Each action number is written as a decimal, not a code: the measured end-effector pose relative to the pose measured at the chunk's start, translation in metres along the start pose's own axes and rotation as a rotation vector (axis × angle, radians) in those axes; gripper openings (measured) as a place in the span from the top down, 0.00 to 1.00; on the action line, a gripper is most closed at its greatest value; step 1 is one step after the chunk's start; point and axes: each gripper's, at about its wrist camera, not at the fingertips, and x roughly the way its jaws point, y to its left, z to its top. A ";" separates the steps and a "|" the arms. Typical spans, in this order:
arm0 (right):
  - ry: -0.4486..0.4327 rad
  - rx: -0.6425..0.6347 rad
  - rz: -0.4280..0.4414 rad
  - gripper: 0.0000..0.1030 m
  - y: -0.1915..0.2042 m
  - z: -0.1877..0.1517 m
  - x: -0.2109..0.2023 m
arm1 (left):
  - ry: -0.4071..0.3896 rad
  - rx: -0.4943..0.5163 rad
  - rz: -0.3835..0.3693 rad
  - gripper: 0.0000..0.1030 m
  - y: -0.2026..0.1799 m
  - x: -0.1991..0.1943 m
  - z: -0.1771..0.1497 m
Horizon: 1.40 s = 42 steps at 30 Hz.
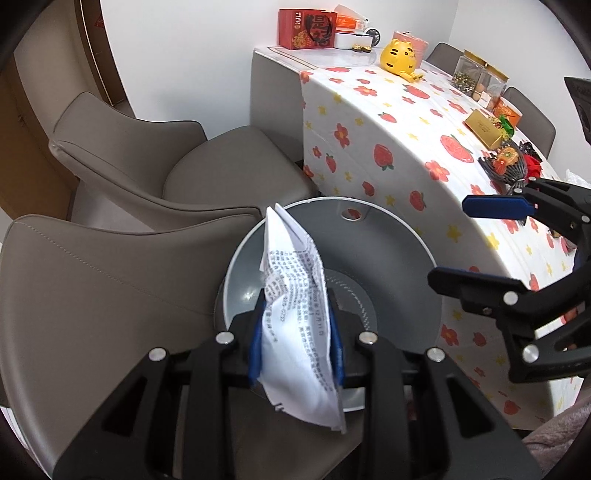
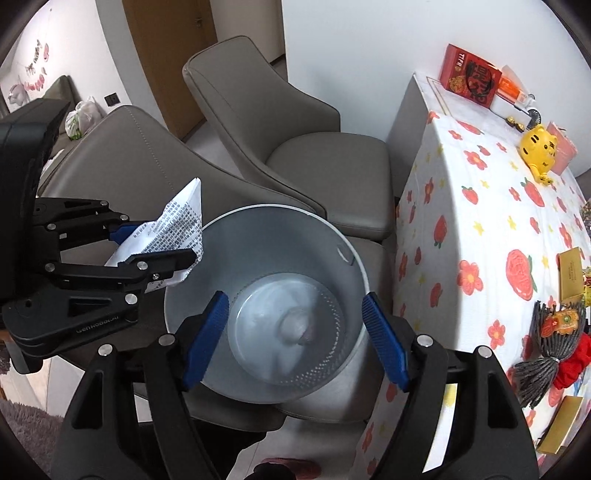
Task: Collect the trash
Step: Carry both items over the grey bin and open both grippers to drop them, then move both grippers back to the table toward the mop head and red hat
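Observation:
My left gripper [image 1: 295, 332] is shut on a crumpled white printed paper [image 1: 295, 325] and holds it over the near rim of a grey round trash bin [image 1: 388, 258]. The right wrist view shows this gripper [image 2: 147, 247] at the bin's left edge with the paper [image 2: 177, 225] sticking up. My right gripper [image 2: 295, 339] is open and empty above the bin [image 2: 258, 251]; a pale wad of trash [image 2: 297, 326] lies at the bin's bottom. In the left wrist view the right gripper [image 1: 454, 243] hangs at the bin's right side.
Grey padded chairs [image 1: 110, 266] stand left of and behind the bin. A table with a flower-print cloth [image 1: 406, 122] stands to the right, carrying a yellow tiger figure [image 1: 400, 59], a red box [image 1: 306, 29], gold boxes and ornaments.

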 end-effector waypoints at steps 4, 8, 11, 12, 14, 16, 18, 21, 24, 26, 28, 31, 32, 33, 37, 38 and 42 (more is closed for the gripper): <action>0.004 0.005 -0.021 0.30 -0.005 0.000 -0.001 | -0.001 0.007 -0.024 0.70 -0.005 0.003 0.003; 0.004 0.018 -0.032 0.30 -0.007 0.000 -0.002 | 0.007 0.010 -0.054 0.64 -0.008 0.005 0.005; 0.001 0.027 -0.042 0.30 -0.009 0.001 -0.004 | 0.010 0.005 -0.065 0.40 -0.009 0.005 0.006; 0.001 0.031 -0.045 0.30 -0.010 0.001 -0.004 | 0.009 0.005 -0.074 0.37 -0.010 0.004 0.006; 0.000 0.039 -0.049 0.30 -0.012 0.002 -0.005 | 0.010 0.010 -0.068 0.30 -0.010 0.004 0.006; -0.001 0.047 -0.053 0.30 -0.014 0.001 -0.006 | 0.018 0.018 -0.065 0.30 -0.011 0.004 0.006; -0.002 0.056 -0.061 0.30 -0.016 0.001 -0.007 | 0.020 0.023 -0.061 0.30 -0.011 0.004 0.007; -0.008 0.073 -0.077 0.30 -0.020 0.000 -0.011 | 0.011 0.033 -0.043 0.30 -0.013 0.002 0.010; -0.020 0.108 -0.108 0.30 -0.027 -0.003 -0.019 | 0.002 0.031 -0.029 0.30 -0.017 -0.001 0.016; -0.026 0.143 -0.136 0.30 -0.034 -0.006 -0.025 | -0.001 0.028 -0.045 0.30 -0.021 -0.002 0.020; -0.034 0.180 -0.161 0.30 -0.042 -0.011 -0.031 | -0.005 0.041 -0.060 0.30 -0.029 -0.003 0.025; -0.044 0.241 -0.207 0.30 -0.058 -0.021 -0.042 | -0.009 0.085 -0.089 0.30 -0.044 -0.002 0.034; -0.047 0.263 -0.223 0.30 -0.065 -0.024 -0.046 | -0.010 0.101 -0.099 0.30 -0.050 -0.001 0.036; -0.050 0.281 -0.236 0.30 -0.070 -0.029 -0.049 | -0.011 0.120 -0.111 0.30 -0.058 0.000 0.039; -0.057 0.366 -0.306 0.30 -0.096 -0.045 -0.065 | -0.021 0.189 -0.152 0.30 -0.091 0.005 0.053; -0.060 0.393 -0.325 0.30 -0.105 -0.051 -0.070 | -0.022 0.201 -0.164 0.30 -0.099 0.007 0.056; -0.077 0.482 -0.390 0.30 -0.135 -0.071 -0.088 | -0.031 0.262 -0.215 0.30 -0.136 0.015 0.071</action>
